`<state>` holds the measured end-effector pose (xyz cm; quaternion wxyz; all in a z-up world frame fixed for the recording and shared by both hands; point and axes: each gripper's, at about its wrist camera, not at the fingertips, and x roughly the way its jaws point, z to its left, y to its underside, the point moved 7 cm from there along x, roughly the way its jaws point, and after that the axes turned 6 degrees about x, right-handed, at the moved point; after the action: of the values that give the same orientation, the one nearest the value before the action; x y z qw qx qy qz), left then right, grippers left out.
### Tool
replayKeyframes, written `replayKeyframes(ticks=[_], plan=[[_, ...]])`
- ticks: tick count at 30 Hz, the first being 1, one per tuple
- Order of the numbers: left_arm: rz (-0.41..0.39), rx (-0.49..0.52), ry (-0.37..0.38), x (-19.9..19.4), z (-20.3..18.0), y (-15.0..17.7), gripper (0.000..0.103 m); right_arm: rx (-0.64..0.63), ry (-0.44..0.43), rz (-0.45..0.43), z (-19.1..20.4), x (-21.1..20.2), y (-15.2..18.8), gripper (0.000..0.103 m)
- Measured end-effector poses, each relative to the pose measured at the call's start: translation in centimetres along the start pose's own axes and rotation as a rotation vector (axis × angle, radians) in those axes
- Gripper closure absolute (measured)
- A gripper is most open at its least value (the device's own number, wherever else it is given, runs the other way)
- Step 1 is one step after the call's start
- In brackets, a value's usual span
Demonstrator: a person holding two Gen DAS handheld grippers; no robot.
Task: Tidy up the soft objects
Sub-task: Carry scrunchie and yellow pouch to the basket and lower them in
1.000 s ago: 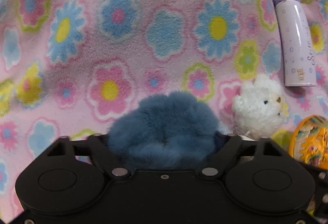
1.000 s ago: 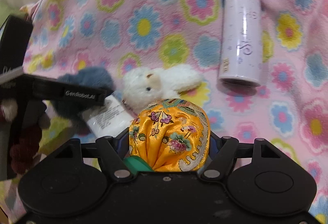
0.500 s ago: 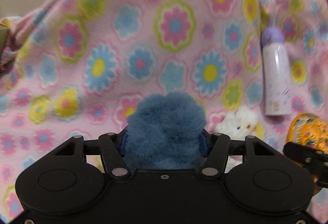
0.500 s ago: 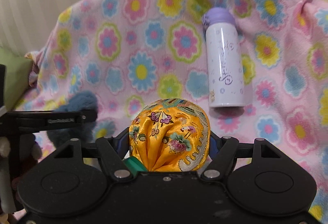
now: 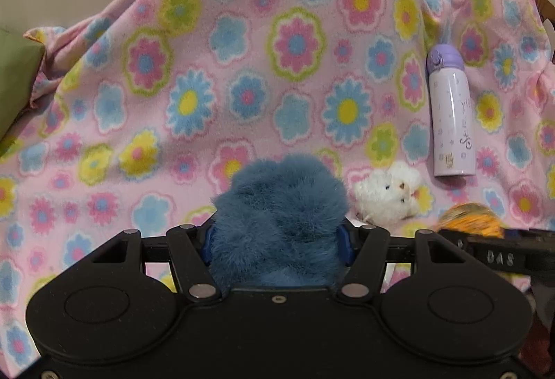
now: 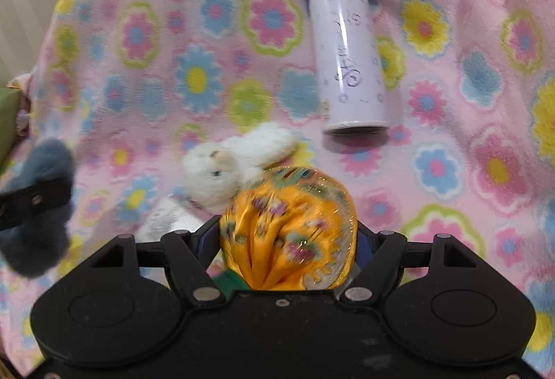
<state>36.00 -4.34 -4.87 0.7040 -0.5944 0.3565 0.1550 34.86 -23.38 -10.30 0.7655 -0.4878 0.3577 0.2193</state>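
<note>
Left hand-held gripper (image 5: 277, 236) clamps blue fluffy toy (image 5: 277, 219) at lower centre, held above floral blanket (image 5: 242, 66). Right hand-held gripper (image 6: 288, 236) – jaws opening, orange satin pouch (image 6: 288, 226) between them, lower centre. White plush (image 6: 229, 167) lies mid-frame, lilac bottle (image 6: 347, 49) upper right – both on blanket.

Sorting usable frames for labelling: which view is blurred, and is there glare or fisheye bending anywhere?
Right wrist view: motion-smeared, worst on the orange satin pouch and white plush toy; a glare streak runs down the lilac bottle. Left wrist view: mostly sharp, blue fluffy toy crisp, floral blanket bowed by the fisheye, corners dark.
</note>
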Motion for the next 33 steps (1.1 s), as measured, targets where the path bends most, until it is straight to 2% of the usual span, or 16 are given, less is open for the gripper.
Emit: replayKeyframes(ticks=[1,6,7,8,13,18,21,27,33], plan=[[0.001,0.003,0.0,0.0,-0.1,0.2,0.045,0.006,0.005,0.001,-0.2,0.3,-0.2,0.02],[0.019,0.008,0.007,1.1,-0.2,0.6,0.045,0.001,0.026,0.027,-0.5,1.8,-0.5,0.02],[0.022,0.006,0.01,1.3,-0.2,0.7,0.045,0.0,0.032,0.037,-0.6,2.1,-0.5,0.021],[0.025,0.004,0.011,1.5,-0.2,0.8,0.045,-0.001,0.039,0.052,-0.7,2.5,-0.3,0.03],[0.039,0.001,0.012,2.2,-0.1,1.4,0.045,-0.017,0.043,0.021,-0.6,2.4,-0.8,0.035],[0.024,-0.01,0.012,1.7,0.1,1.1,0.045,-0.037,0.056,-0.158,-0.2,-0.1,-3.9,0.035],[0.003,-0.017,0.013,0.7,0.1,0.5,0.045,-0.038,0.04,-0.208,0.4,-2.0,-5.3,0.035],[-0.047,-0.018,0.007,-3.1,-0.2,-0.1,0.045,-0.022,-0.039,-0.245,1.1,-6.3,-5.2,0.034],[-0.08,-0.031,0.027,-7.7,-0.7,0.6,0.045,-0.021,-0.133,-0.215,1.5,-11.0,-2.3,0.034]])
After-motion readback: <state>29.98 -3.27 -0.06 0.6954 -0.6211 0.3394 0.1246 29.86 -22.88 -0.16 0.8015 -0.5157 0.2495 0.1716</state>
